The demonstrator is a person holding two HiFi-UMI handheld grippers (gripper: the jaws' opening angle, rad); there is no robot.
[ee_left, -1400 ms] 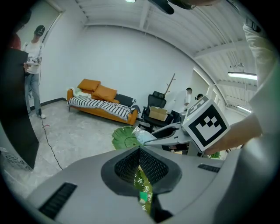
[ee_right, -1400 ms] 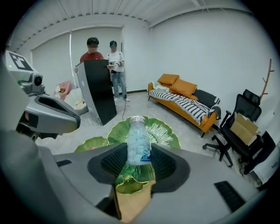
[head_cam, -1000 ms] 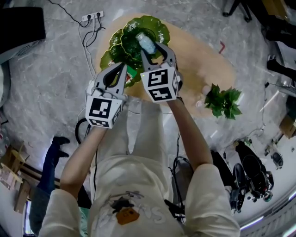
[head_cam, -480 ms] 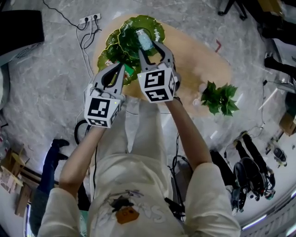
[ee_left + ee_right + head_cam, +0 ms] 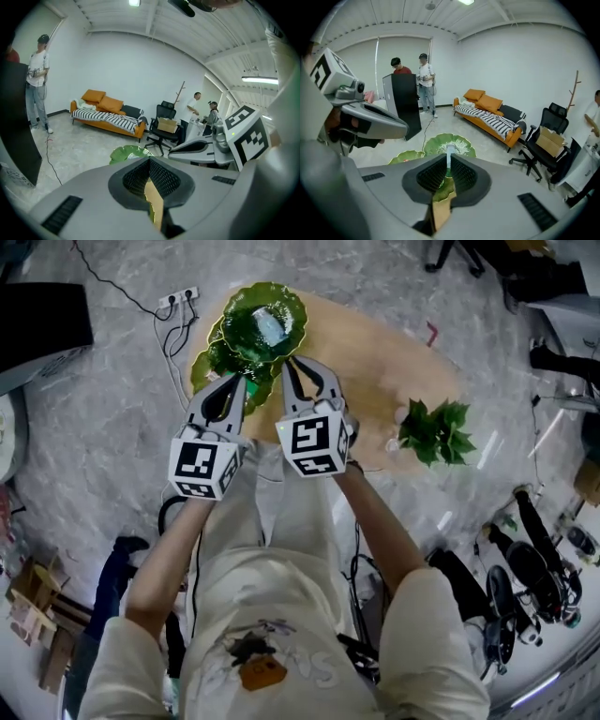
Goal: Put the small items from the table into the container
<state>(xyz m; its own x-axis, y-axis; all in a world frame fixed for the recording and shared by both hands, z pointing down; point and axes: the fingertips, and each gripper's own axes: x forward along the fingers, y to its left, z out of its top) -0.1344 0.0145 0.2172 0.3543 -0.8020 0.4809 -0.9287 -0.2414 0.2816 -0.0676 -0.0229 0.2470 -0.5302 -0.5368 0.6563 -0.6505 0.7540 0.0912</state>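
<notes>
A large green leaf-shaped dish [image 5: 251, 307] stands at the far end of the round wooden table [image 5: 375, 352], and a clear plastic bottle [image 5: 272, 329] lies in it. The right gripper [image 5: 298, 365] hangs just short of the dish; its jaws are closing with nothing between them. Through their narrow gap the right gripper view shows the bottle [image 5: 450, 154] and the dish [image 5: 461, 143]. The left gripper [image 5: 234, 382] is shut and empty above a smaller green dish [image 5: 214, 362]. Its own view shows the left gripper [image 5: 152, 199] with the pads together.
A green leafy plant [image 5: 433, 432] stands at the table's right edge, with two small pale items [image 5: 401, 414] beside it. A small red thing [image 5: 431, 332] lies at the far right. A power strip [image 5: 178, 296] and cables lie on the floor. People, a sofa and chairs are beyond.
The right gripper held its jaws spread around the bottle over the dish. It has since drawn back and up, jaws coming together, leaving the bottle in the dish. The left gripper rose slightly.
</notes>
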